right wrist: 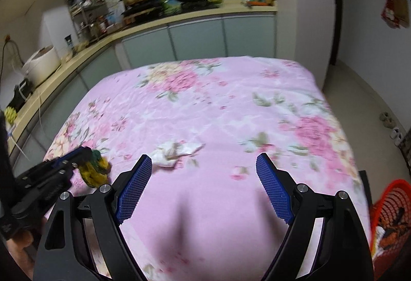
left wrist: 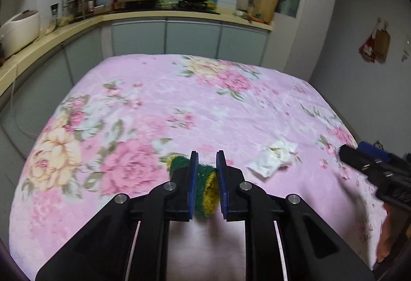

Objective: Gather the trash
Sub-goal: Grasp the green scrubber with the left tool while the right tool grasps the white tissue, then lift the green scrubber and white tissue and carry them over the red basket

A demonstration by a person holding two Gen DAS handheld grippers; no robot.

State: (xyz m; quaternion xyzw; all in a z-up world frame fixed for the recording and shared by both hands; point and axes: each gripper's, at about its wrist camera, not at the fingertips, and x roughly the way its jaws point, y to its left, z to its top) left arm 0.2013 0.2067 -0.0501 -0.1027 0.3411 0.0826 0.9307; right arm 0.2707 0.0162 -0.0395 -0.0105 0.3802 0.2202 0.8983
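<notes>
At the near left, my left gripper had its jaws clamped on a coarse green-and-yellow scouring sponge. A crumpled white tissue lay on the floral cloth, ahead of my right gripper, jaws wide apart. A red mesh basket stood far right.
</notes>
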